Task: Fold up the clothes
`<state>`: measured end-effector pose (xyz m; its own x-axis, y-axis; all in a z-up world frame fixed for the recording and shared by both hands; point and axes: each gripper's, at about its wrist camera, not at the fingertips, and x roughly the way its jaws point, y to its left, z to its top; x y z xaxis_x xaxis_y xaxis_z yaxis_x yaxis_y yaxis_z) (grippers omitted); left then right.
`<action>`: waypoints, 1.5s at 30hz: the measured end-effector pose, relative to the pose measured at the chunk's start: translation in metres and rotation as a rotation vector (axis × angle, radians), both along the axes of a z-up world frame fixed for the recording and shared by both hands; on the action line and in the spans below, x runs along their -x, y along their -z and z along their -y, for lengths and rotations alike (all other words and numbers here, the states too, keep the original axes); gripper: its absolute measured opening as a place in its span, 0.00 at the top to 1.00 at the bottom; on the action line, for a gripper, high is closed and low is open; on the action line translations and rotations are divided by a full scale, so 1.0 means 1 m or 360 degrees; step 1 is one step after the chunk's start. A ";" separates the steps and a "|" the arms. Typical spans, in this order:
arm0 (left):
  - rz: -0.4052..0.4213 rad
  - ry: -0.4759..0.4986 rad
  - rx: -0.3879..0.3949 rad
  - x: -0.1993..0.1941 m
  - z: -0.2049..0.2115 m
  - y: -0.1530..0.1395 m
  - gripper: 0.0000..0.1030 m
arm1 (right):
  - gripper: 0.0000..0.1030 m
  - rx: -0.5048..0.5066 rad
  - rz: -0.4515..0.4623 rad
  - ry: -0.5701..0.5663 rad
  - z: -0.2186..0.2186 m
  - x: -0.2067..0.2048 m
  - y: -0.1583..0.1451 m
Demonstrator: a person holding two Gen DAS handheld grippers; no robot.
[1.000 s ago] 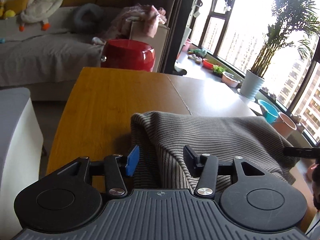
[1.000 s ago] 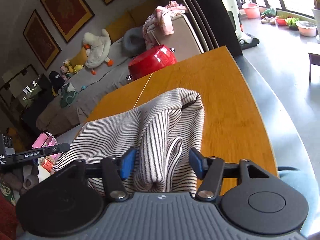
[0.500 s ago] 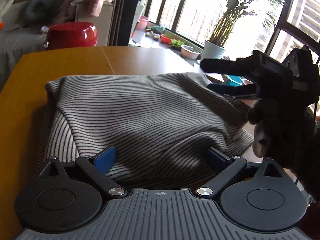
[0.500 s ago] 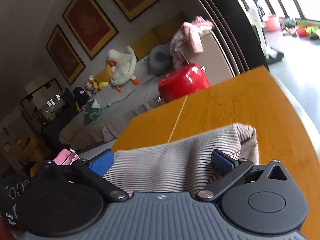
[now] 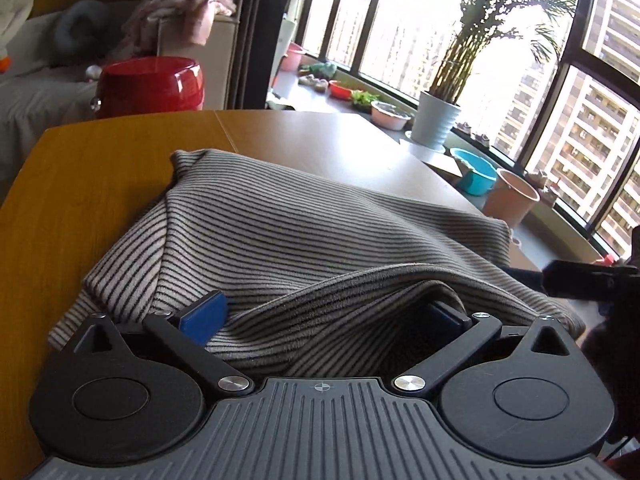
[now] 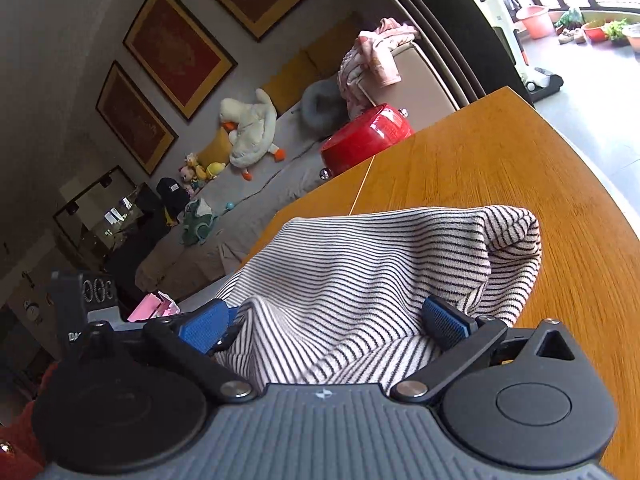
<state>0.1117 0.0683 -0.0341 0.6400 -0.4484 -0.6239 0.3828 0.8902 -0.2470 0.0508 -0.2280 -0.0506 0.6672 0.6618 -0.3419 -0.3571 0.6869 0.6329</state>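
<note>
Both the left gripper (image 5: pixel 326 312) and right gripper (image 6: pixel 328 320) had just spread wide, releasing the striped sweater (image 5: pixel 304 232); no writing was legible.

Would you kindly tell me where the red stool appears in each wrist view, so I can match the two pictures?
Left wrist view: the red stool stands upper left, beyond the wooden table's far edge.
Right wrist view: the red stool sits at centre, above the table's far edge.
Shared landmark: the striped garment on the table.
</note>
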 end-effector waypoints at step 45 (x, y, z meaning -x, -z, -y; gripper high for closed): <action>-0.0378 -0.0132 0.0697 -0.020 -0.069 0.006 0.11 | 0.00 0.0173 0.0148 -0.0205 -0.069 0.039 -0.001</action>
<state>0.1313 0.1372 -0.0404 0.5476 -0.6544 -0.5215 0.2033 0.7086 -0.6757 0.0122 -0.1587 -0.0497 0.6115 0.7061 -0.3570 -0.4997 0.6945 0.5177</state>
